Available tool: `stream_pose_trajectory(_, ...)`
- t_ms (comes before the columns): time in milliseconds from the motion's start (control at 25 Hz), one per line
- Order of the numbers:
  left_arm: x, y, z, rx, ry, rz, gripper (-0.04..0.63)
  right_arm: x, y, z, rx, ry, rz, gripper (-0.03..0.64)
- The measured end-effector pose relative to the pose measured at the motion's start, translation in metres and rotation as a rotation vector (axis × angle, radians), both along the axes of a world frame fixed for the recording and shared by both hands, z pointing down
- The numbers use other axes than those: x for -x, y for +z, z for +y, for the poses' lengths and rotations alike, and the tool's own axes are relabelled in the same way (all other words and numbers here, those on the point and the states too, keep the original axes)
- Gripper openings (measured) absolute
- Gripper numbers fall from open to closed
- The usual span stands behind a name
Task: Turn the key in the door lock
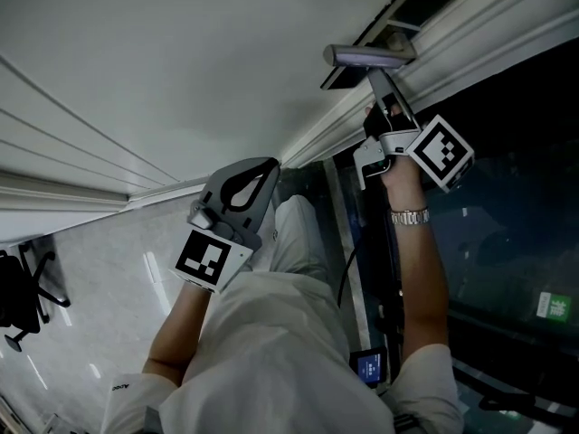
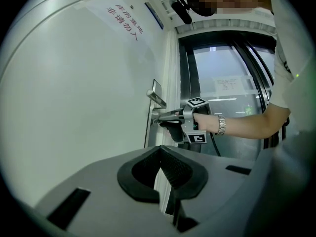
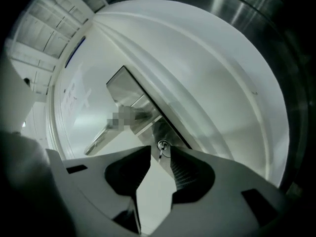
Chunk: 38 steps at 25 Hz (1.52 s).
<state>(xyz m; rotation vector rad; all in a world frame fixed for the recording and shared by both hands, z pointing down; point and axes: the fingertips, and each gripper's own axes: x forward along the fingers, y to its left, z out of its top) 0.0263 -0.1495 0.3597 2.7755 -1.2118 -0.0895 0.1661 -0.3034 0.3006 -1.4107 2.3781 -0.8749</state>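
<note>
Left gripper point(image 2: 160, 154) nearest: jaws together on nothing, held back from door, likely spare.
Right gripper point(image 3: 161, 151) up at door, jaws apart, straddling key point(image 3: 159, 155) without pinching.
Key sits in lock point(image 3: 163, 145), 12 o'clock of jaws; handle point(image 3: 106, 135) at 10 o'clock.
Judged: pads must close before any turn.
Door point(image 2: 74, 107): red Chinese lettering point(image 2: 123, 19) at 11 o'clock, not surely readable; blue plate point(image 2: 154, 15) illegible.

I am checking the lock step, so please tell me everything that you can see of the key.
The key is small, thin, silvery metal, seen nearly edge-on. Its blade sits in the round keyhole of the steel lock plate, below the door handle. Its head hangs between the parted jaws of the right gripper; no pad seems to press it.
</note>
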Motion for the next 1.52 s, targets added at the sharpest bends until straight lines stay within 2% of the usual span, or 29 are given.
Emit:
stream_pose_trajectory(80,0.0,0.0,0.001,-0.003,-0.001,-0.002,0.005,0.005,0.0,0.004,-0.019,-0.028,0.075,0.134)
stream_pose_trajectory(160,-0.002,-0.001,0.002,-0.006,0.002,-0.004,0.005,0.008,0.001,0.007,-0.052,-0.05,0.205,0.155)
stream_pose_trajectory(400,-0.01,0.001,0.005,-0.007,0.012,-0.01,0.005,0.011,-0.003,0.019,-0.253,-0.044,0.735,0.16)
stream_pose_trajectory(720,-0.019,-0.002,0.005,-0.022,0.02,-0.022,0.005,0.015,-0.001,0.023,-0.436,-0.042,1.203,0.16)
stream_pose_trajectory(960,-0.015,-0.004,0.002,-0.024,0.005,-0.018,0.005,0.018,0.004,0.019,-0.59,-0.047,1.606,0.16)
stream_pose_trajectory(1240,-0.011,-0.002,-0.002,-0.016,-0.007,-0.016,0.005,0.023,0.009,0.011,-0.696,-0.037,1.897,0.16)
stream_pose_trajectory(1440,-0.012,-0.003,-0.004,-0.017,-0.001,-0.012,0.005,0.027,0.013,0.007,-0.708,-0.04,1.958,0.158)
stream_pose_trajectory(1520,-0.012,-0.002,-0.005,-0.012,0.0,-0.012,0.006,0.025,0.013,0.005,-0.693,-0.023,1.945,0.113)
